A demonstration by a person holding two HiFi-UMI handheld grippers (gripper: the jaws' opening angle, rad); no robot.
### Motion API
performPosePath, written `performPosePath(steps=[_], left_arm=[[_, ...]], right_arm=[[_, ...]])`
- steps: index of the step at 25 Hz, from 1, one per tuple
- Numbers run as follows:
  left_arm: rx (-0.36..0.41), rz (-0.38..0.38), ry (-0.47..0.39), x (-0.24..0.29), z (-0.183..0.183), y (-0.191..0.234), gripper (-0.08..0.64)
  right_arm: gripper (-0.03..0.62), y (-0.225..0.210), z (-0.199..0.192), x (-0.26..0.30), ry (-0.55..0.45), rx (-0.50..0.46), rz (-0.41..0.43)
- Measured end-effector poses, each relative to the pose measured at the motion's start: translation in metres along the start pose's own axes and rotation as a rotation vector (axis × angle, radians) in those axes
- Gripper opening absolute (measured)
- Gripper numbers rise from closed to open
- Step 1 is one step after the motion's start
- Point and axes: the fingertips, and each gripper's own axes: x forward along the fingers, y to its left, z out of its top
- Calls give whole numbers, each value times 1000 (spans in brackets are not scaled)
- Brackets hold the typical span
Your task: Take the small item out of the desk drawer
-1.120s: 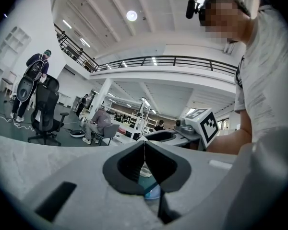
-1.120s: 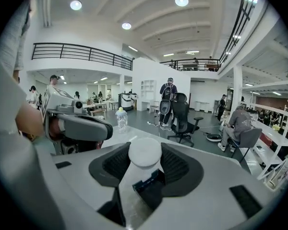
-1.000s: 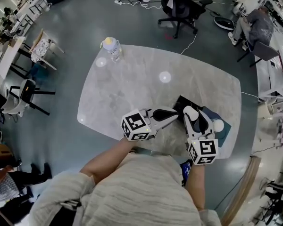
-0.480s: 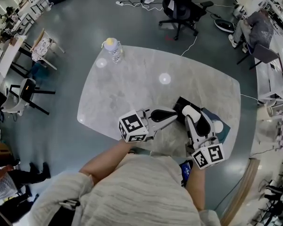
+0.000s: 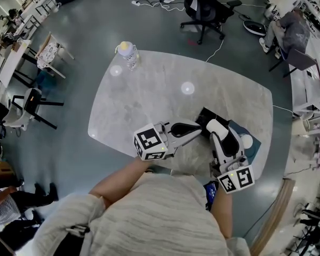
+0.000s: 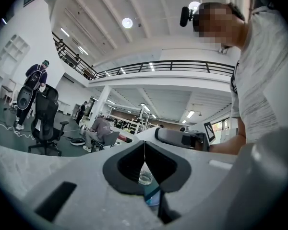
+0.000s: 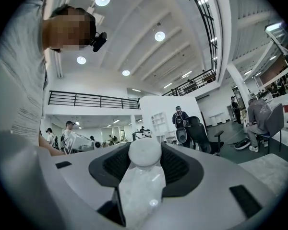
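My right gripper [image 7: 145,153] is shut on a small clear bottle [image 7: 140,191] with a white cap, which stands up between its dark pads. From the head view this gripper [image 5: 216,126] hovers over the table's near right part, beside a black open box-like drawer [image 5: 207,115]; the bottle is hidden there. My left gripper [image 5: 198,128] points right toward the same spot, its jaws closed with nothing between them. In the left gripper view its tips [image 6: 144,145] meet, and a bit of clear glass shows below them. A white round thing [image 5: 247,141] lies on a teal surface at the right.
The grey marble table [image 5: 149,100] carries a clear bottle with a yellow cap [image 5: 126,52] at its far left corner. A black office chair [image 5: 202,9] stands beyond the table. A person sits at the far right [image 5: 290,28]. Chairs line the left side [image 5: 26,108].
My right gripper has drawn back a little toward my body, its marker cube sliding down and right. The left gripper has hardly moved.
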Motion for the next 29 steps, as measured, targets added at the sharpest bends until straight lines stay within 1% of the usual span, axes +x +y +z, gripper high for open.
performPosePath(steps=[5,14,29], left_arm=[[3,-3,6,-1,0,-2,15],[4,3,11,4,0,-1,15],[-17,22,9,2,-5,8,15]], right_arm=[[192,-5,3,-3,-11,7,-19],[192,-7,1,-3,5,-3,-4],[192,-8,-6,7,24,10,17]])
